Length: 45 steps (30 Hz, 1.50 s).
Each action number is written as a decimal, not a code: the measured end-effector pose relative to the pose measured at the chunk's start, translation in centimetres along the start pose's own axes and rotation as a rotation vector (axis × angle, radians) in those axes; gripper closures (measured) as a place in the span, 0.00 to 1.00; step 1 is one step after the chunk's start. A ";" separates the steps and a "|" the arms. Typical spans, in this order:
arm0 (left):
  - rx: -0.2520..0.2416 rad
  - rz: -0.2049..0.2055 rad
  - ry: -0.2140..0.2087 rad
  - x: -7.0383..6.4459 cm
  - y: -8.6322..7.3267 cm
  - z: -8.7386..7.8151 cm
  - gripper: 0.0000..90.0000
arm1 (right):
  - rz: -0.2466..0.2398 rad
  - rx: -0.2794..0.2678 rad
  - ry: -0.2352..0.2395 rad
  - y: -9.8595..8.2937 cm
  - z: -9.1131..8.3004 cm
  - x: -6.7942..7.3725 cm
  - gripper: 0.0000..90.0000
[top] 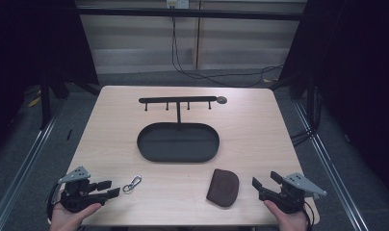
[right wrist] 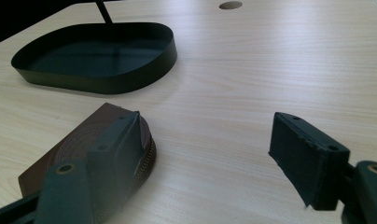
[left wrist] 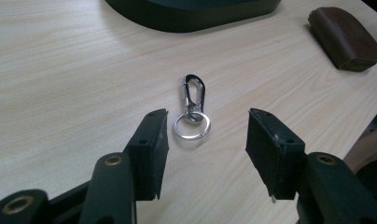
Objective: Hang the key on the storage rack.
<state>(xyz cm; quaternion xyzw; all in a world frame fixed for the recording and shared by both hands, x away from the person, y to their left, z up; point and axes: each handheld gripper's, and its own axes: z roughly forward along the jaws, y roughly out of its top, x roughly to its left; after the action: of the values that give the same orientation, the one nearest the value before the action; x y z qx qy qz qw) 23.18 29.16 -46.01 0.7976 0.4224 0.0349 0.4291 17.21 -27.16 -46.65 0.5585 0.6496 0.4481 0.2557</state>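
A silver carabiner key clip with a ring (top: 132,184) (left wrist: 192,108) lies flat on the wooden table, just ahead of my left gripper (top: 110,188) (left wrist: 206,144), which is open with nothing between its jaws. A brown leather pouch (top: 223,187) (left wrist: 345,37) (right wrist: 84,149) lies near the front edge, left of my right gripper (top: 265,180) (right wrist: 210,149). That gripper is open too, its left jaw overlapping the pouch in the right gripper view. A black oval tray (top: 144,150) (right wrist: 107,79) with a hook rack (top: 177,100) stands mid-table.
The tray's upright post (top: 178,111) carries the hook bar above its far rim. A round hole (top: 222,100) (right wrist: 230,5) is in the tabletop at the back. Cables (top: 202,74) trail on the floor beyond the table.
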 end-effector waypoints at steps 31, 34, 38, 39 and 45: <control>0.117 0.071 0.021 -0.9 1.5 1.3 0.63 | 0.002 0.110 0.107 0.3 0.8 0.4 0.36; 0.133 0.098 0.029 -1.0 2.2 1.4 0.63 | -0.002 0.116 0.112 0.3 0.8 0.5 0.36; 0.161 0.117 0.027 -1.3 2.7 1.8 0.64 | -0.007 0.125 0.115 0.3 0.9 0.6 0.36; 0.162 0.117 0.030 -1.4 2.8 1.9 0.64 | -0.007 0.125 0.115 0.3 0.9 0.6 0.36; 0.239 0.162 0.048 -1.6 3.8 2.7 0.63 | -0.024 0.127 0.095 0.3 1.0 0.7 0.36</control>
<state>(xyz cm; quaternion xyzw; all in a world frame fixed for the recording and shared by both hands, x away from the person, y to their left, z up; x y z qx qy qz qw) 25.77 25.19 -44.50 0.8734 0.3681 0.0378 0.3165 17.99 -26.20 -46.73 0.5437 0.6949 0.4287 0.1940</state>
